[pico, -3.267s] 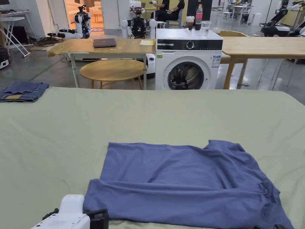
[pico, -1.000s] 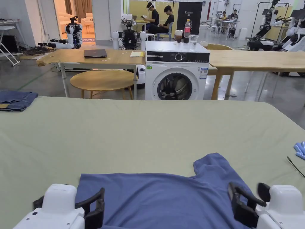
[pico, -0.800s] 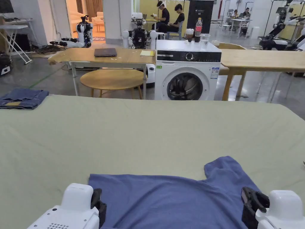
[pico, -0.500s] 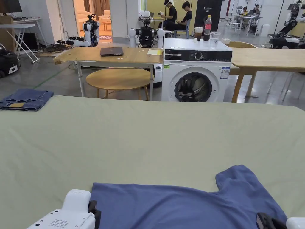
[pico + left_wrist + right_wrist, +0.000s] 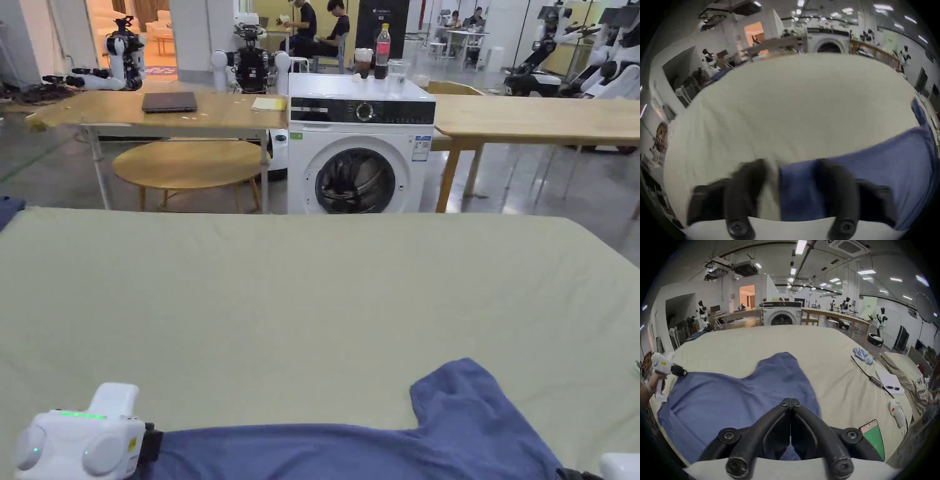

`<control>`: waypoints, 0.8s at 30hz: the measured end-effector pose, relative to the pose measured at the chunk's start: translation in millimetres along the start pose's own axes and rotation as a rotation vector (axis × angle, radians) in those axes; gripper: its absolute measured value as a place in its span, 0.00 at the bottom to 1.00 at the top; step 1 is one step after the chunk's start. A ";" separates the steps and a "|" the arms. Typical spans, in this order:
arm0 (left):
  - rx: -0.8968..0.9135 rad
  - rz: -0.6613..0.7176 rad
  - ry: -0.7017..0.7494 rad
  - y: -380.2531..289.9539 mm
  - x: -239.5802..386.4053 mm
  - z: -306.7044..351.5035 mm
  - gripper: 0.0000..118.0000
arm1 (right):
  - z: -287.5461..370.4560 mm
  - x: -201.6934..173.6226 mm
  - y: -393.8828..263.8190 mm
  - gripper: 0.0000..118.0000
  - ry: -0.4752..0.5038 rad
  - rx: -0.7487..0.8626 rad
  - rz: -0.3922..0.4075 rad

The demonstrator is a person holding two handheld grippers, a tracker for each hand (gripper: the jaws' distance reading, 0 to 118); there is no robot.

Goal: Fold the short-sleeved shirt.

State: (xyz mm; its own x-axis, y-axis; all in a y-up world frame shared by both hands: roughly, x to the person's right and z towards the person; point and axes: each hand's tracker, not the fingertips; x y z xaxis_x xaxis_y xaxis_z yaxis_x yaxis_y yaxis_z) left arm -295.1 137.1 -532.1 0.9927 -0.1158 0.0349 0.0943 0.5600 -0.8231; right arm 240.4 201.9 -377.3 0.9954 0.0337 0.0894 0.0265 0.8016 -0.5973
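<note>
The short-sleeved shirt [image 5: 462,419] is plain blue, with no print, lying on a pale green sheet [image 5: 300,281]. The left gripper [image 5: 792,167] has black jaws and a white body with a green light strip along its top; the right gripper [image 5: 790,402] has black jaws as well. Far across the room stand a white washing machine [image 5: 359,150] with a black control panel, and light wood tables [image 5: 537,115].

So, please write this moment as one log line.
shirt: flat on sheet | left gripper: open at shirt edge | right gripper: fingers together over shirt
</note>
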 end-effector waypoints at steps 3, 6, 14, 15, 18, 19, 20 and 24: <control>0.063 -0.030 -0.021 -6.6 11.8 23.1 0.19 | -37.0 21.2 11.7 0.00 -0.028 -0.113 -0.006; 0.109 -0.053 -0.007 -16.7 21.5 49.8 0.01 | -75.9 36.5 25.1 0.55 0.041 -0.154 -0.088; 0.153 -0.038 -0.019 -18.0 19.6 86.2 0.01 | -159.6 25.6 45.5 0.95 -0.032 -0.255 -0.014; 0.153 -0.037 -0.019 -18.2 20.9 87.1 0.01 | -165.3 22.7 42.6 0.77 -0.043 -0.307 -0.002; 0.146 -0.036 -0.020 -16.9 22.5 84.9 0.01 | -153.6 10.8 35.0 0.31 -0.096 -0.267 0.004; 0.145 -0.035 -0.021 -17.2 23.9 86.3 0.01 | -148.6 8.4 36.9 0.07 -0.081 -0.288 0.000; 0.143 -0.035 -0.027 -15.9 22.1 83.8 0.01 | -144.3 7.5 39.4 0.00 -0.082 -0.293 -0.003; 0.206 -0.021 -0.005 -19.6 19.7 104.8 0.01 | -111.5 10.7 46.0 0.00 -0.027 -0.246 -0.052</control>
State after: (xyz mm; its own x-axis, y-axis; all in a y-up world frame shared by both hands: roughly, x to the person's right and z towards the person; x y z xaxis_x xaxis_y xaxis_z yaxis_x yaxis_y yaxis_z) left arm -269.4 209.9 -455.8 0.9906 -0.1257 0.0538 0.1279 0.7134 -0.6890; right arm 262.6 172.5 -492.7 0.9895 0.0144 0.1441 0.1025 0.6331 -0.7672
